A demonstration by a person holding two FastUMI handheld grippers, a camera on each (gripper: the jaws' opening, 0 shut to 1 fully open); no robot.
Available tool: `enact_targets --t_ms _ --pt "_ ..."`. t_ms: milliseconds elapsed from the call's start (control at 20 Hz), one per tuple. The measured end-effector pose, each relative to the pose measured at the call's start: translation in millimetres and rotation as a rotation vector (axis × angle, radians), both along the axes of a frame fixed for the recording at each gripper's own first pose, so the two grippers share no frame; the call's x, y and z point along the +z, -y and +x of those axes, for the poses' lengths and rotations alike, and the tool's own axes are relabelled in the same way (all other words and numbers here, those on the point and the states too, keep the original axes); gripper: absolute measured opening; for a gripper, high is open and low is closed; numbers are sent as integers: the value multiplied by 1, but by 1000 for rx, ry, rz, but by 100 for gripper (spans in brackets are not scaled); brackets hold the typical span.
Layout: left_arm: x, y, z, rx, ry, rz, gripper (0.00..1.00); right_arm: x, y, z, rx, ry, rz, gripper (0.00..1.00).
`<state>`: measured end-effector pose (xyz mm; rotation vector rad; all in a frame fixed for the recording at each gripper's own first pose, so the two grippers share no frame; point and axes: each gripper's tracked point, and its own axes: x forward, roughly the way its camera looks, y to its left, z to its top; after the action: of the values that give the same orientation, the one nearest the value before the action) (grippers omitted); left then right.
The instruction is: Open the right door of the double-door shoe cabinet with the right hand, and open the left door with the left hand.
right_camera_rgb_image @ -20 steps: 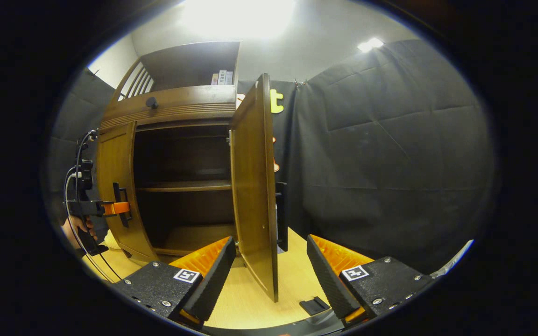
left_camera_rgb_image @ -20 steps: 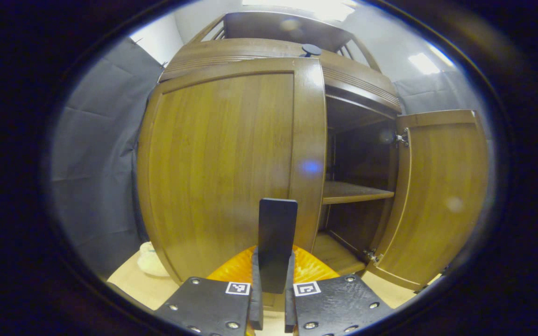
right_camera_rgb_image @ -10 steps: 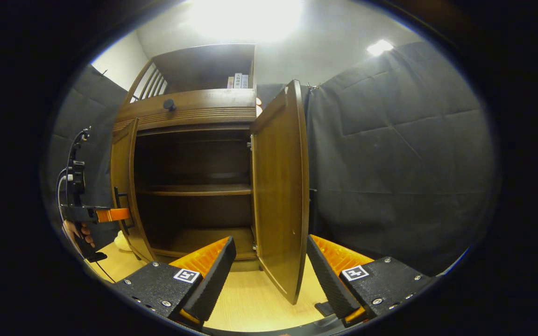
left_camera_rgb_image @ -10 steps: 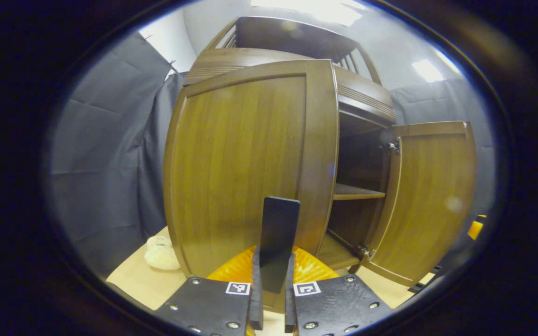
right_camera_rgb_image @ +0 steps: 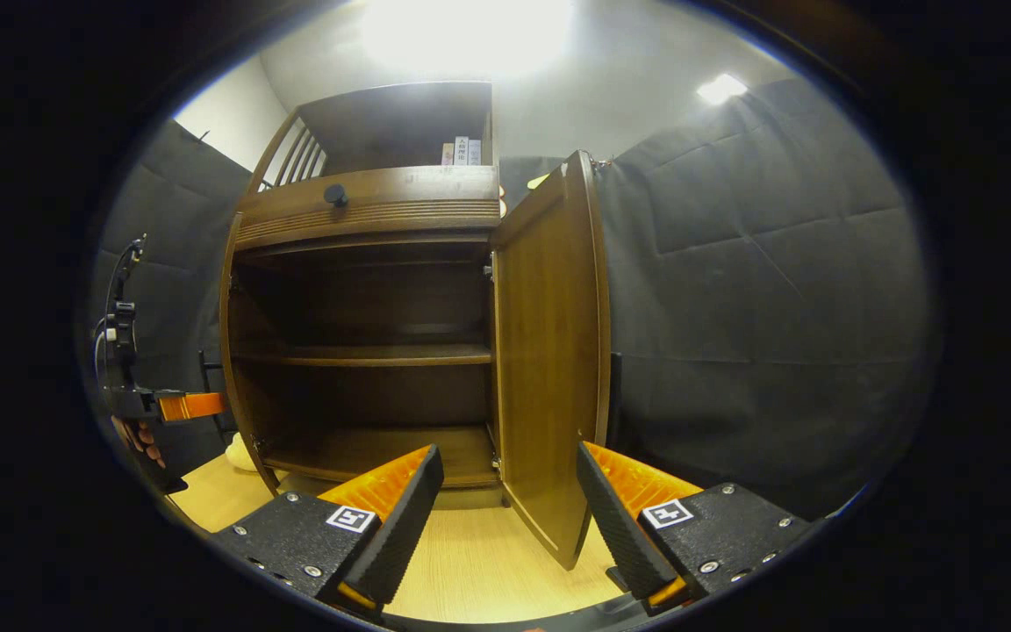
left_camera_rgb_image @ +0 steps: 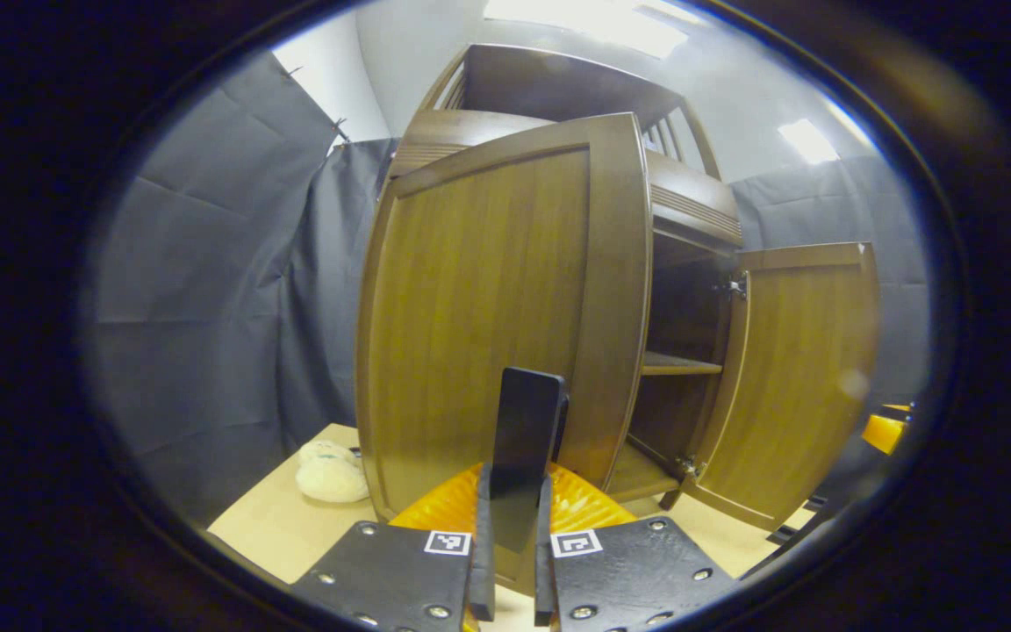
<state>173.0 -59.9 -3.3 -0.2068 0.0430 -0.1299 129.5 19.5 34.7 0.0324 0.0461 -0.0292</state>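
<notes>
The wooden shoe cabinet [right_camera_rgb_image: 365,215] has both doors swung out. In the left gripper view my left gripper [left_camera_rgb_image: 512,496] is shut on the black handle [left_camera_rgb_image: 523,430] of the left door [left_camera_rgb_image: 479,316], whose panel stands close in front. The right door [left_camera_rgb_image: 799,377] hangs wide open beyond it. In the right gripper view my right gripper [right_camera_rgb_image: 510,518] is open, its fingers [right_camera_rgb_image: 400,518] apart and holding nothing. The right door [right_camera_rgb_image: 554,369] stands just beyond them, untouched. The left door [right_camera_rgb_image: 226,351] is seen edge-on, with the left gripper [right_camera_rgb_image: 185,405] and a hand [right_camera_rgb_image: 141,439] at it.
Inside the cabinet are a middle shelf [right_camera_rgb_image: 365,354] and a bottom board [right_camera_rgb_image: 383,448], both bare. A white plush thing [left_camera_rgb_image: 330,474] lies on the light wooden floor [right_camera_rgb_image: 470,570] by the cabinet's left side. Books [right_camera_rgb_image: 462,151] stand in the upper shelf. Black cloth walls surround.
The left door has swung further out, with my left gripper on its handle. The right door has opened wider and stands farther from the open right gripper.
</notes>
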Motion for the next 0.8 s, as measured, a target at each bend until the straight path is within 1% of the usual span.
enact_targets --t_ms 100,350,650,700,800 --pt "0 -2 0 19 -3 -6 14 1 -6 0 13 0 -7 94" --pt "-2 -8 3 64 -2 12 14 0 -26 3 56 0 -9 94" --pt "0 -17 5 154 -2 3 13 2 -48 1 101 2 -19 94" --pt "-1 -22 4 185 -3 16 15 2 -51 0 107 1 -18 94" --pt "-2 -27 4 212 -1 34 19 5 -59 -3 118 6 -18 94"
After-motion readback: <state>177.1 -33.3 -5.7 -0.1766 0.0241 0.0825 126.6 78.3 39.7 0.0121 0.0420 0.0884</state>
